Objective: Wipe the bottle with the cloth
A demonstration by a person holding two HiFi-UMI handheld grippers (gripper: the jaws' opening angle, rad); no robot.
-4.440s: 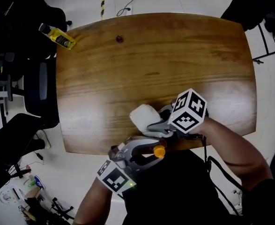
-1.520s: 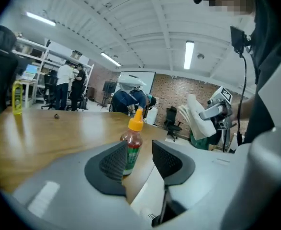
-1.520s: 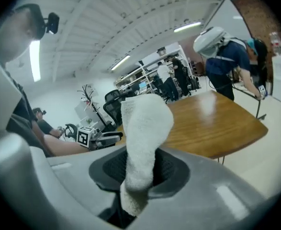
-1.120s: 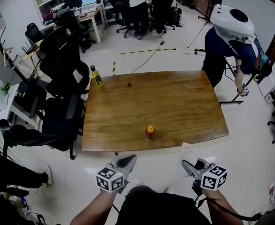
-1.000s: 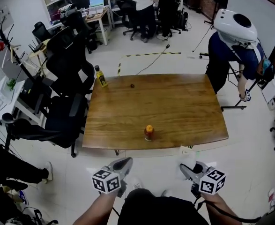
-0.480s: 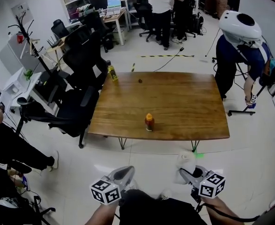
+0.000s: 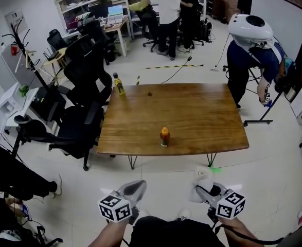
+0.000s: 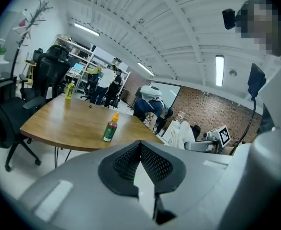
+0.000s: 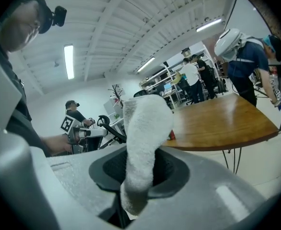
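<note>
Bottle (image 7: 164, 137): small, orange cap, dark red body. It stands upright near the front edge of the surface (image 7: 202, 117), well apart from both grippers.
- Probably light plastic on a narrow base, so a sideways rub could tip it.
- The wall looks smooth and likely slippery. Best held around the body below the neck, leaving the sides free for wiping.

Cloth (image 9: 145, 138): white terry, soft and limp. It should fold around the bottle readily (no stiffness to push with).

Left gripper (image 7: 135, 188): fingers (image 8: 126, 163) closed together with nothing between them.

Right gripper (image 7: 205, 192): fingers clamped on the cloth low down, and the free end stands up above them.

Pose: both grippers are held low in front of the person's body, over the floor. They point forward at the surface, level with each other and apart. The person stands back from the surface, so the bottle looks out of reach.
</note>
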